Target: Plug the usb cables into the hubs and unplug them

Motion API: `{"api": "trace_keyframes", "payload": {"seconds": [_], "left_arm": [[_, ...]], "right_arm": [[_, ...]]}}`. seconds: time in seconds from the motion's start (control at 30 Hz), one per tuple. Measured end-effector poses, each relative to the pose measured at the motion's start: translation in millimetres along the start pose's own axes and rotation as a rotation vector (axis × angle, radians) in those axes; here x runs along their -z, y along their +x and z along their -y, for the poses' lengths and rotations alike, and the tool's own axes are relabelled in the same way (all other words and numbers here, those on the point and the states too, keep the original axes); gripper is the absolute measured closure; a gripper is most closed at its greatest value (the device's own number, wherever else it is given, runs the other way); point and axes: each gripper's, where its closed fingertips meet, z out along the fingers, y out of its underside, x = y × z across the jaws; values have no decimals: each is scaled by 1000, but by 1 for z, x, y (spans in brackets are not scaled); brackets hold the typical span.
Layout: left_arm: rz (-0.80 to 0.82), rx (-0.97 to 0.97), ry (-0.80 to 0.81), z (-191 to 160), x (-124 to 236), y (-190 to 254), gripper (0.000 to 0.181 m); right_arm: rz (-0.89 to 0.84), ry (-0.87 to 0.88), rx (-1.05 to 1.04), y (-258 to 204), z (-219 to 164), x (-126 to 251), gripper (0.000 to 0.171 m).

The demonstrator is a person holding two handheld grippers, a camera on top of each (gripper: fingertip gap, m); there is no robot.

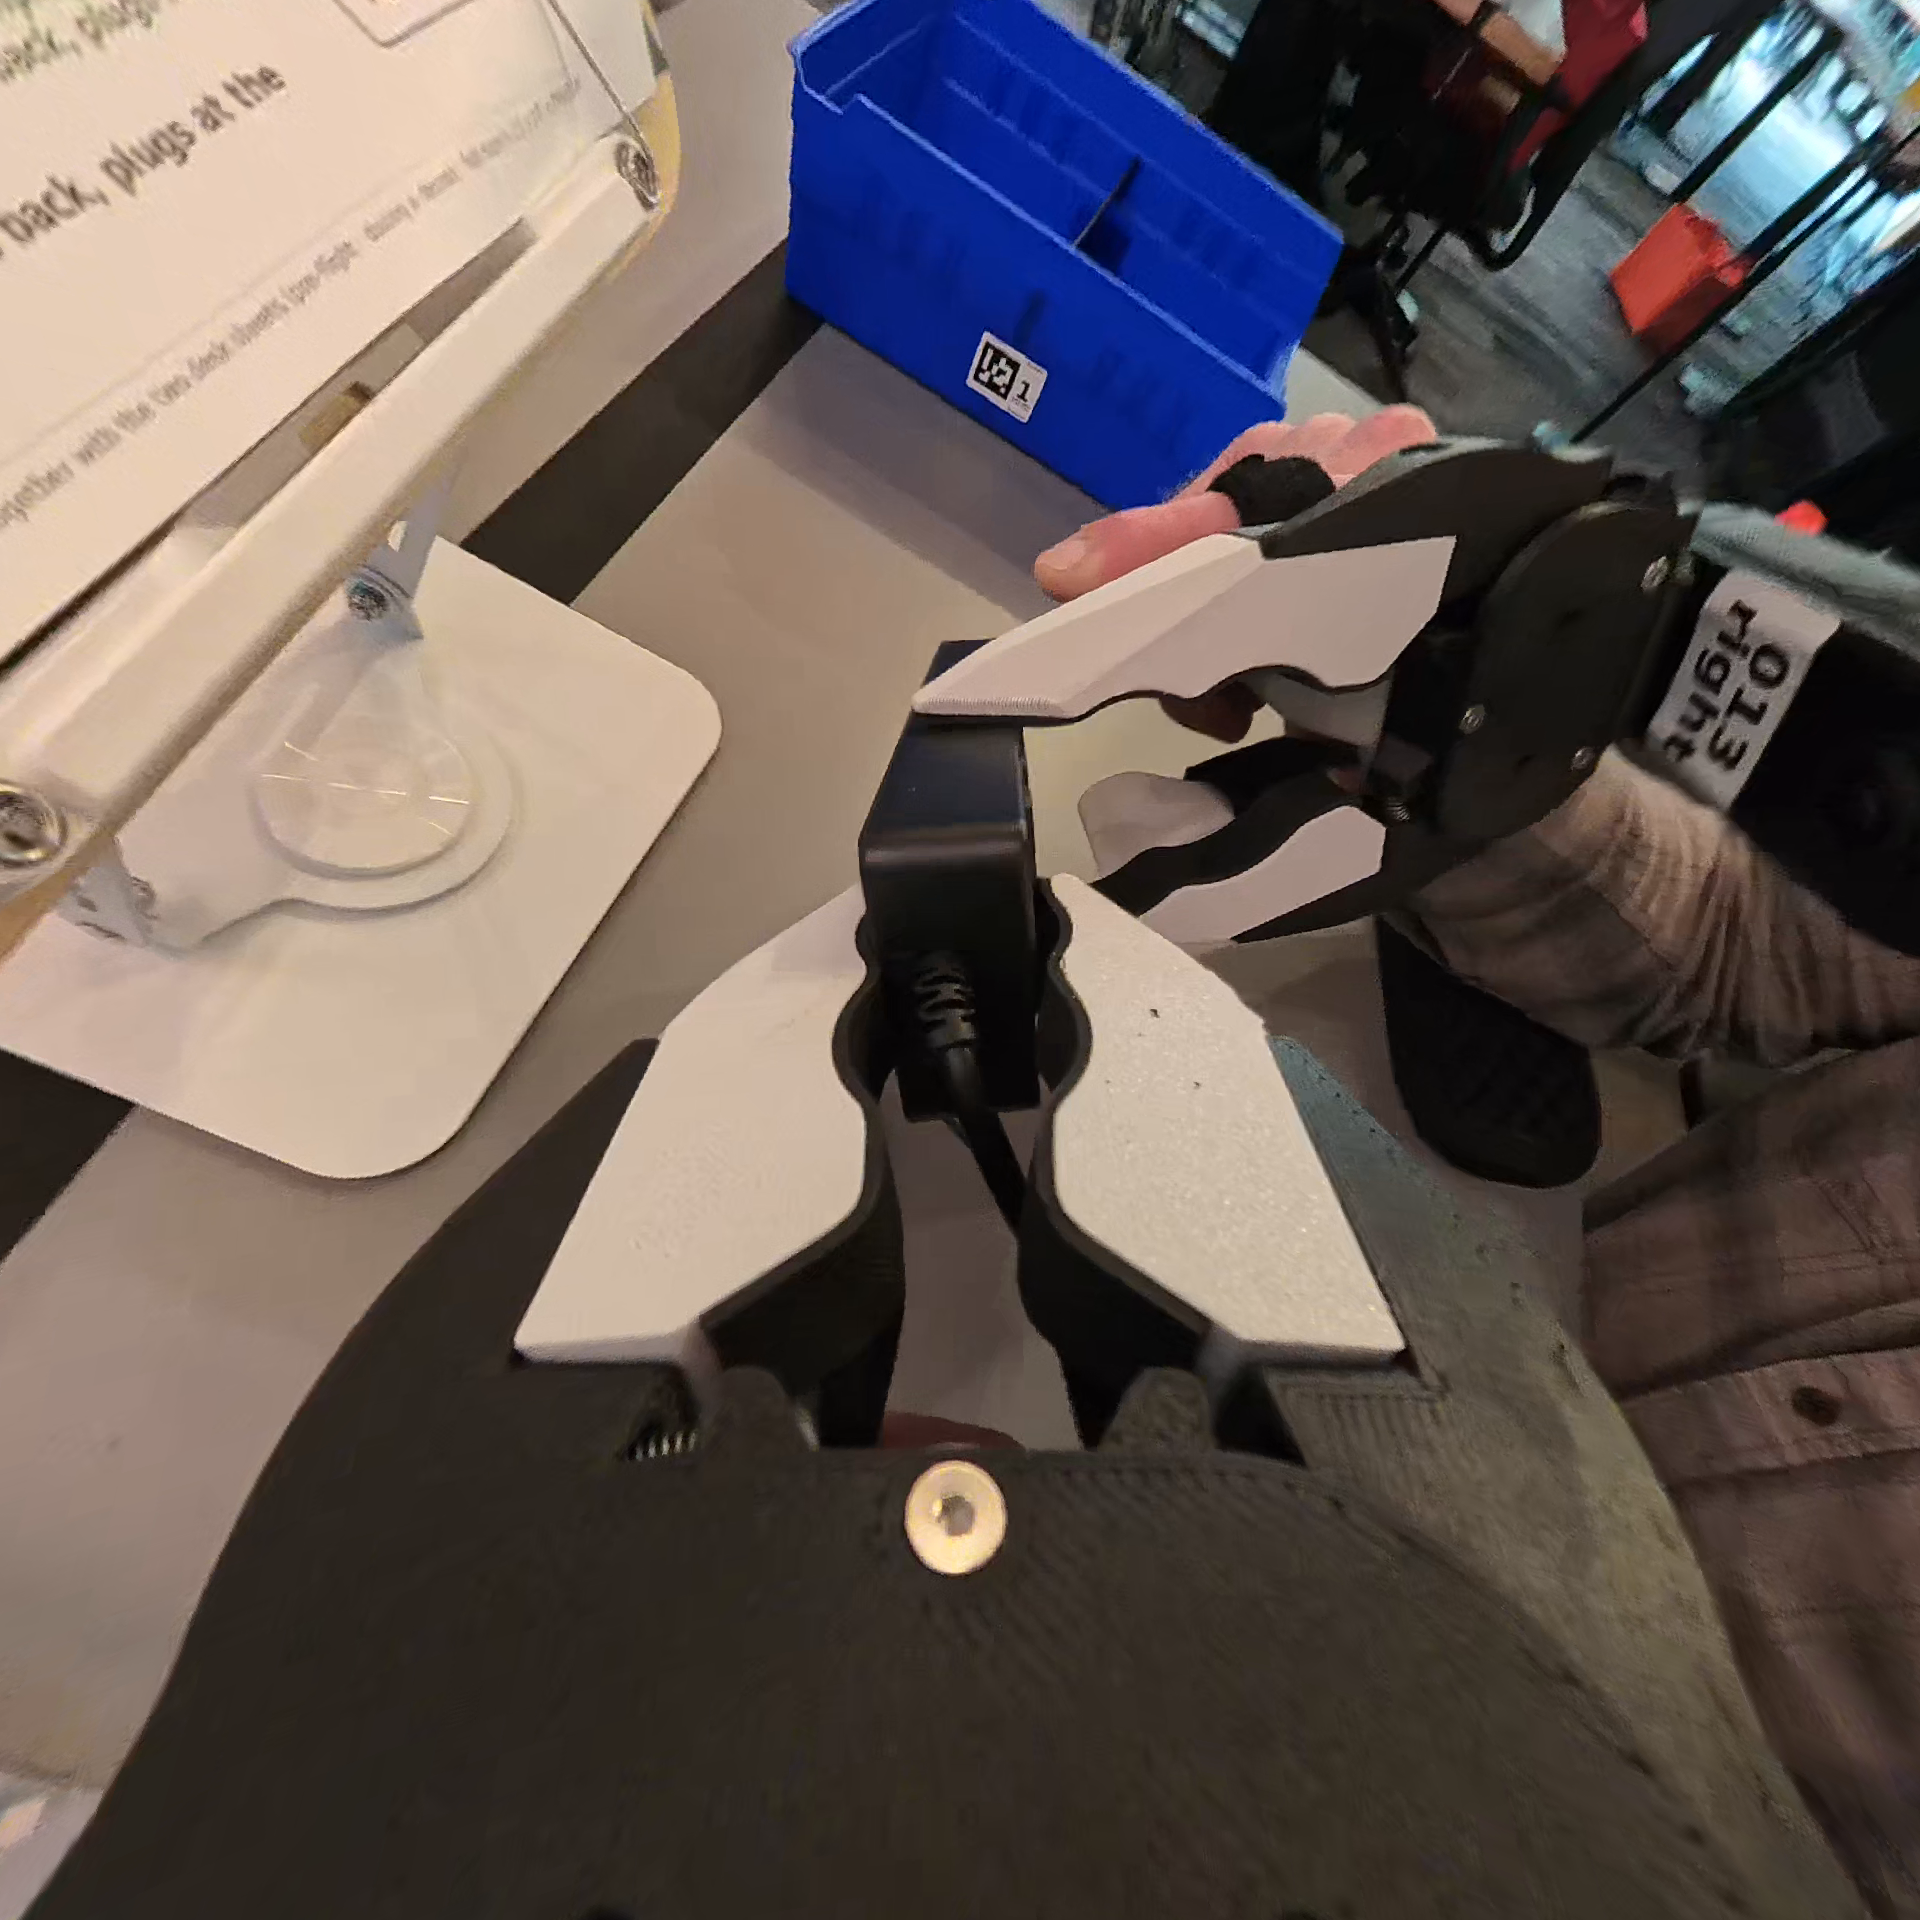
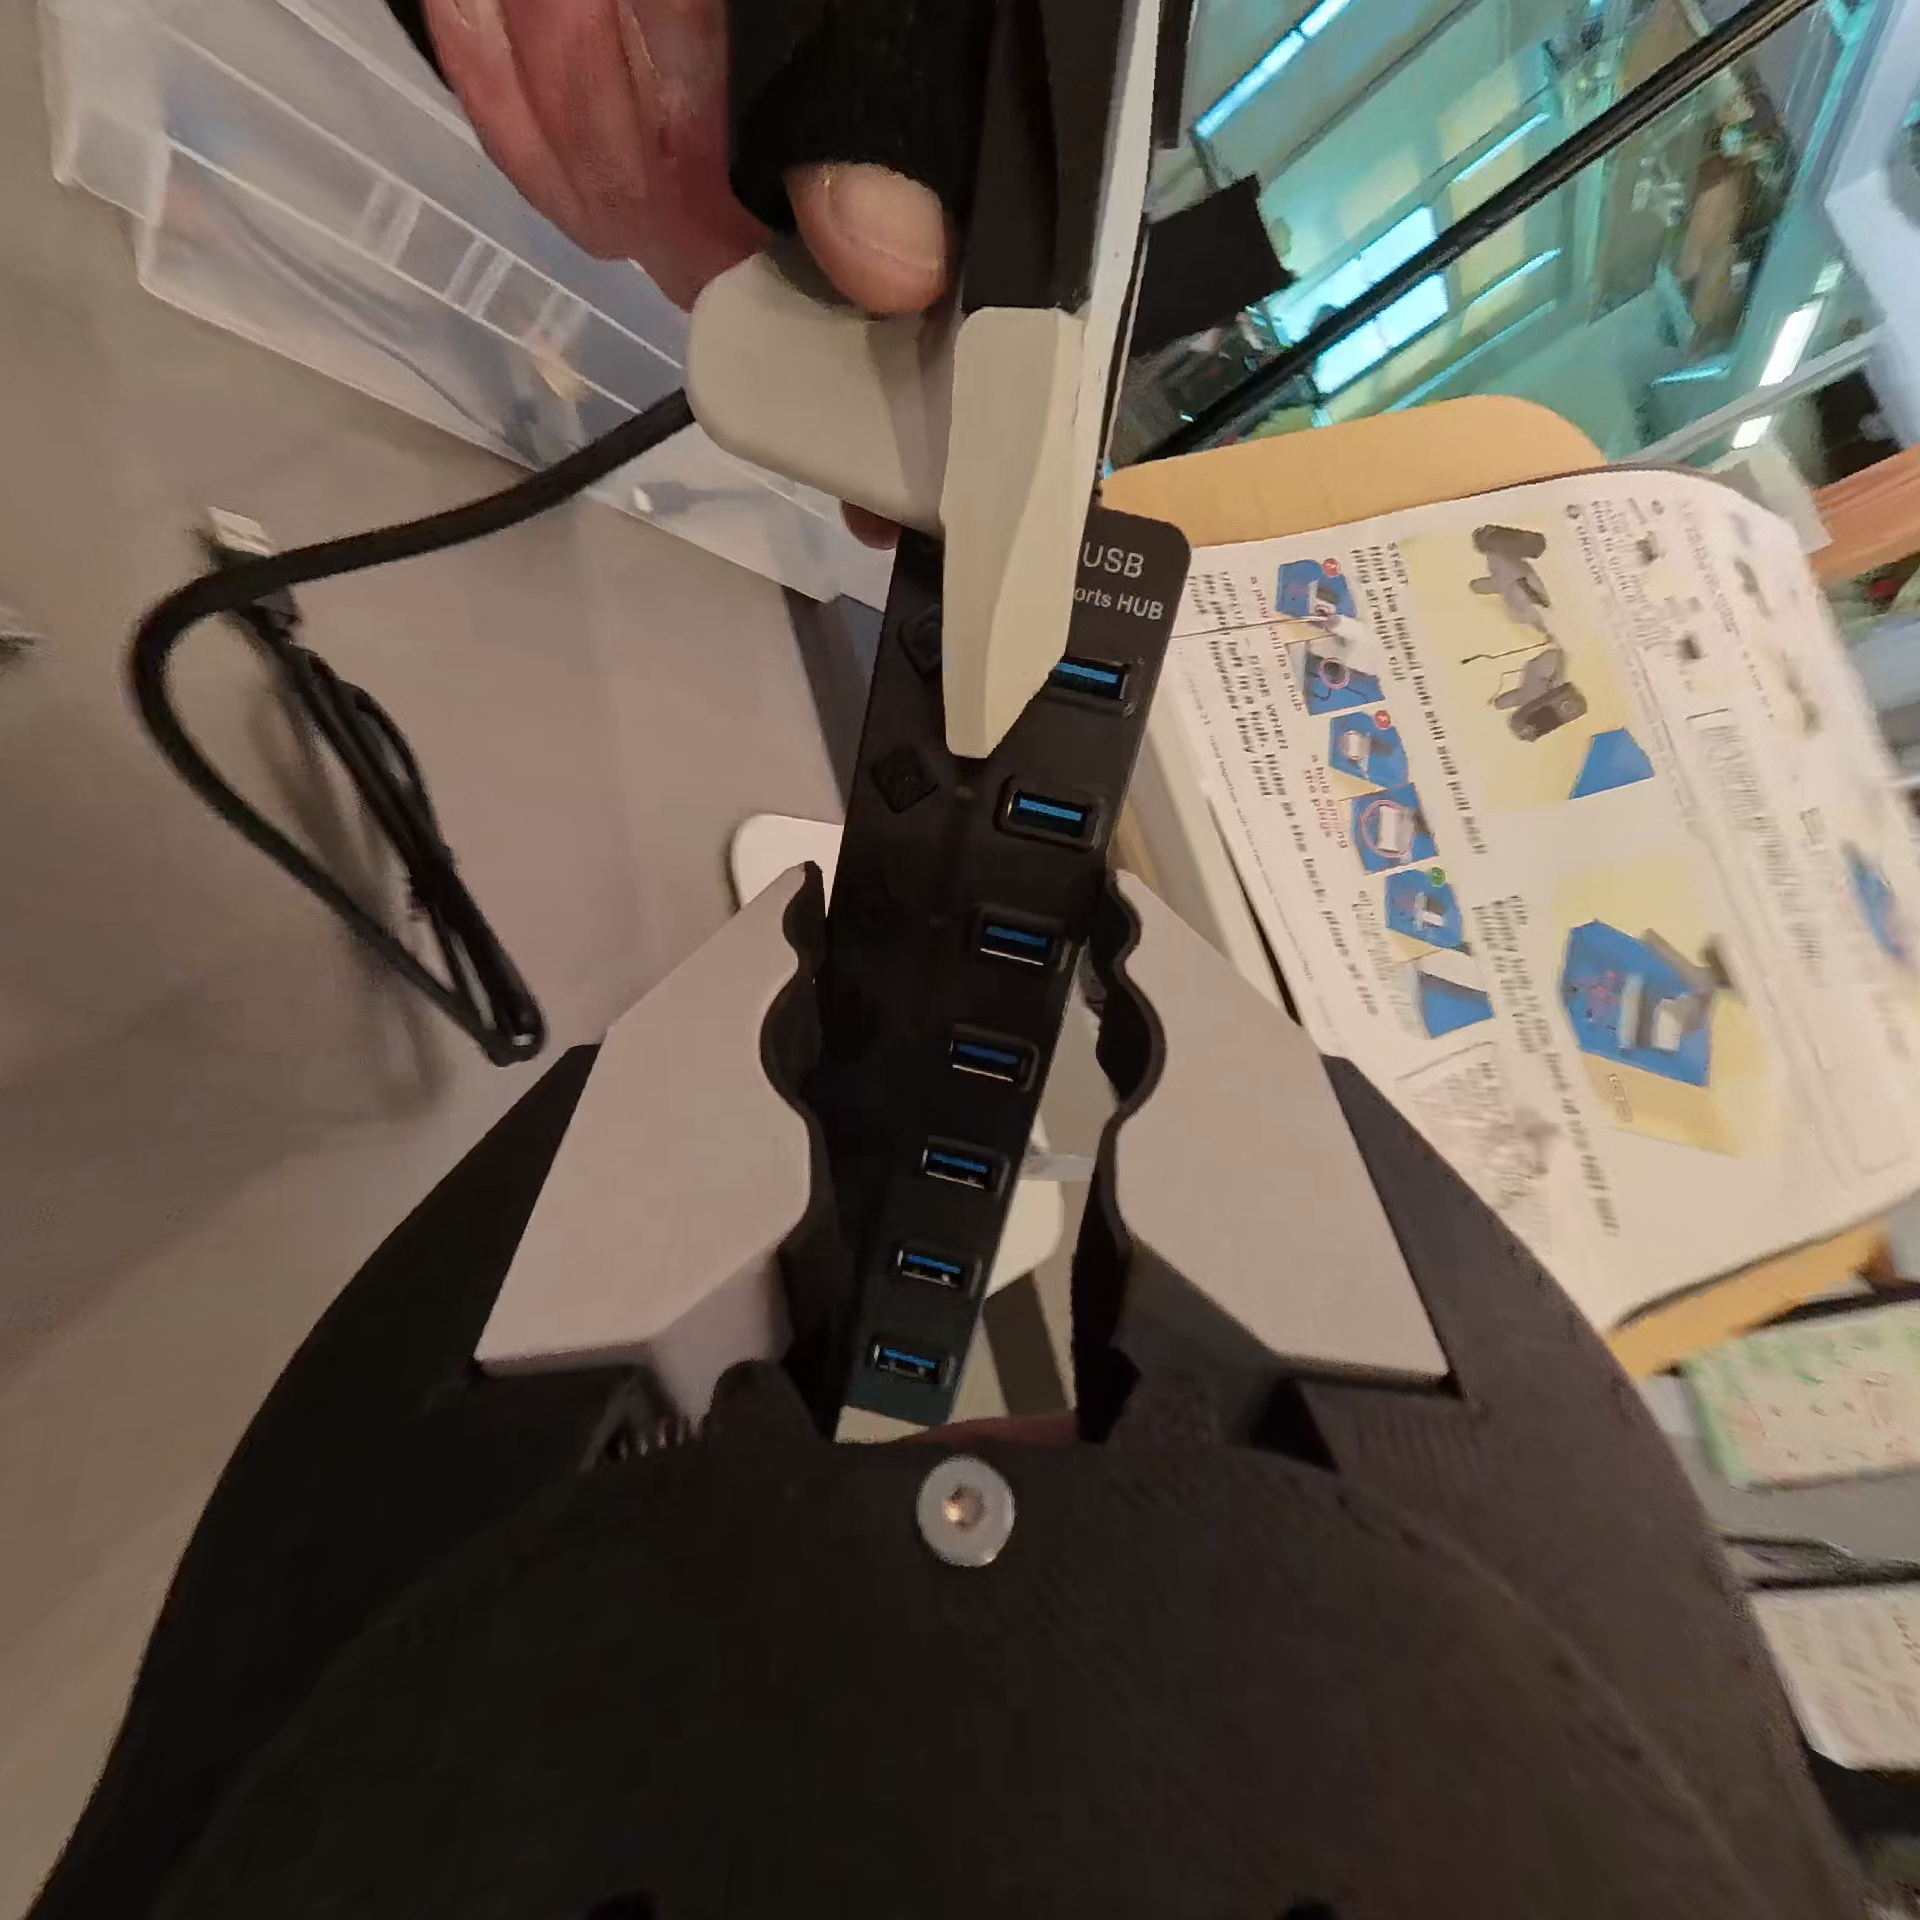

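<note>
Above the grey table (image 1: 810, 540), near its far edge where a blue bin (image 1: 1039, 239) stands, both grippers meet on one black USB hub (image 2: 966, 997). A white sign stand (image 1: 343, 852) occupies the table's left side. The left gripper (image 1: 951, 914) is clamped on the hub's cable end, its cord (image 1: 987, 1132) running back between the fingers. The right gripper (image 2: 956, 925) straddles the hub's length; its fingers look close against the sides, but actual contact I cannot tell. A loose black cable (image 2: 343, 727) lies on the table.
</note>
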Motion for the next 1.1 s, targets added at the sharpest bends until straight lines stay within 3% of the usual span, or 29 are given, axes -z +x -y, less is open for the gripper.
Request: {"api": "trace_keyframes", "payload": {"seconds": [0.1,0.17,0.23,0.43,0.67,0.9,1.1], "left_arm": [[41,-92,-47,0,1,3,157],[59,-127,-91,-1,3,3,157],[58,-210,-129,-1,5,8,157],[26,-529,-320,-3,4,35,157],[-87,-797,-596,-9,-3,77,157],[-253,-971,-721,-2,-11,129,157],[-335,-1047,-838,-3,-12,147,157]], "right_arm": [[43,29,-37,0,2,6,118],[98,26,-79,-3,-2,11,105],[167,97,-155,-3,3,25,122],[436,229,-447,-3,2,70,121],[772,367,-654,-30,9,95,98],[1092,632,-706,-59,51,111,92],[1323,779,-613,-84,79,138,105]]}}
